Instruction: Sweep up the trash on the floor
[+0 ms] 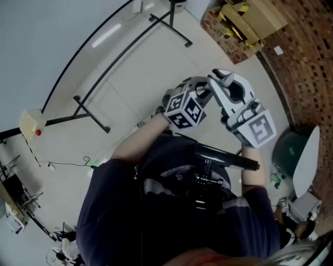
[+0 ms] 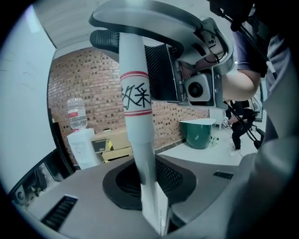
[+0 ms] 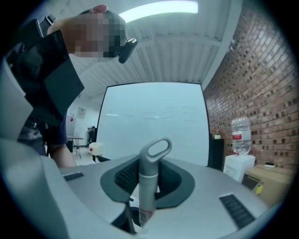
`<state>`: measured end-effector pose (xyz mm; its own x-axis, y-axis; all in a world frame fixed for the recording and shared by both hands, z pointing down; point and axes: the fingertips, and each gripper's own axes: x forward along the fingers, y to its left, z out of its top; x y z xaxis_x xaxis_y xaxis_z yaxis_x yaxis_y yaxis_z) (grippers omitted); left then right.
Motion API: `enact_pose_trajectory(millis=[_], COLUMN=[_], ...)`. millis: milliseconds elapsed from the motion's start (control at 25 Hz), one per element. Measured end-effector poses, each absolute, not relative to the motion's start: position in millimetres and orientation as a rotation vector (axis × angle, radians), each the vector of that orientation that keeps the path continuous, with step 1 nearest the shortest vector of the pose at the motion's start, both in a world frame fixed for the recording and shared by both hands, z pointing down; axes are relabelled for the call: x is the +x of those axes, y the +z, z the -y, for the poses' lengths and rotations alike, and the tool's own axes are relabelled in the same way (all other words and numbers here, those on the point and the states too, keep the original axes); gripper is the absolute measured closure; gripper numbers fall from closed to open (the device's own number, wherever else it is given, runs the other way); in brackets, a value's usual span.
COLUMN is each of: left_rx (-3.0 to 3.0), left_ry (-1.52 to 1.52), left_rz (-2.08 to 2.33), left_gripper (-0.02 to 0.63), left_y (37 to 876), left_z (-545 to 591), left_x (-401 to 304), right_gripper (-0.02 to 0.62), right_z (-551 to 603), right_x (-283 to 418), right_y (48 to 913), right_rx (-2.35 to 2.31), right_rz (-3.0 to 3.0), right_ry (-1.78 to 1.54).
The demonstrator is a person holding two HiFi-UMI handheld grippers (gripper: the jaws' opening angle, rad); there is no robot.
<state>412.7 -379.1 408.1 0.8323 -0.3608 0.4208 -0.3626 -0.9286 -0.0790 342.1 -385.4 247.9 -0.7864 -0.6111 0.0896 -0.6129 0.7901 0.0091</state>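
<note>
We cannot see the working end of either sweeping tool. In the head view the person's torso (image 1: 171,208) fills the lower frame and hides both shafts below the hands, so we cannot say which tool is broom and which is pan. The pale floor (image 1: 156,67) shows beyond the arms, but we can make out no trash on it.

The left gripper (image 2: 149,186) is clamped on a white pole (image 2: 135,130). The pole stands between its jaws and carries red bands and black writing. Its lower end is cut off at the frame's bottom, and it rises to a curved grey grip (image 2: 154,11). Only the left gripper view shows this pole. From above we see just that gripper's marker cube (image 1: 184,110). The same view also shows a green bin (image 2: 198,133) by the brick wall and a water bottle (image 2: 76,113) on its dispenser.

The right gripper (image 3: 147,196) has closed on a grey handle (image 3: 150,177) that ends in a hanging loop. The handle stands upright between the jaws, and its foot is lost in the dark slot. Only the right gripper view shows it, with a whiteboard (image 3: 154,121) behind. In the head view the two grippers sit just beside each other in front of the chest.
</note>
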Motion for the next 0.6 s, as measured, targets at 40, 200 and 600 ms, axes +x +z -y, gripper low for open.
enact_pose_trajectory(millis=[40, 200, 600], left_rx=[2.976, 2.839, 2.654], left_ry=[0.683, 0.705, 0.789], left_rz=[0.64, 0.898, 1.227], left_gripper=[0.545, 0.545, 0.545], left_y=[411.6, 430.0, 450.8], left_z=[396.8, 464.2, 516.0], left_x=[390.7, 293.5, 164.2], right_gripper=[0.511, 0.511, 0.511], right_z=[402.1, 458.7, 492.1], right_x=[319.3, 225.5, 150.6], right_y=[251.9, 268.6, 285.9], right_rx=[0.925, 0.641, 0.382], right_rz=[2.903, 2.959, 2.985], right_ry=[0.044, 0.074, 0.097])
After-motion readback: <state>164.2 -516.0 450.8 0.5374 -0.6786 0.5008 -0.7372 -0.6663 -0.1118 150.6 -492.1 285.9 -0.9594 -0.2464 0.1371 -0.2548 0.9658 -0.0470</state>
